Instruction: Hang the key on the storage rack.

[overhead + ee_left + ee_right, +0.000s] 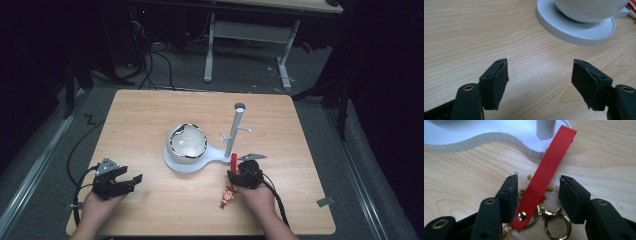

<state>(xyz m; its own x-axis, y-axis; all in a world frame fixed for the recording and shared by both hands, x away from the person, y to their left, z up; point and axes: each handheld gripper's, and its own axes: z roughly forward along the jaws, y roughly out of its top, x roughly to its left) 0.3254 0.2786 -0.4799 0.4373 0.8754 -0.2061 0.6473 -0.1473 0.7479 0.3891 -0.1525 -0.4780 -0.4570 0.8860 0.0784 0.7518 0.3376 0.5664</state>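
Here the right gripper [234, 171] sits near the front right part of the table [150, 115], just in front of the white stand [176, 164]. Its jaws are parted, with the red strap [546, 170] of a keychain lying between them. In the right gripper view the strap runs slantwise up from a brass rivet near the left jaw toward the stand's scalloped edge. It lies close against the left pad, while a clear gap separates it from the right pad, so the strap is released rather than clamped. Gold rings [554, 222] lie on the wood under the strap's lower end, and a few small gold beads show beside it.

In the high view the strap stands out as a short red bar just ahead of the right gripper, touching or nearly touching the stand's base. A small toy figure [227, 195] in a hat lies on the table just beside the person's right hand [257, 200], toward the front edge.

The stand holds a white bowl [186, 142] with a dark rim on its round base, and a white post [234, 131] with short pegs rises from its narrower right end. The stand sits near the middle of the table.

The left gripper [131, 181] rests near the front left corner, well apart from the stand. Its jaws are spread wide over bare wood with nothing between them, pointing toward the ribbed edge of the stand's base.
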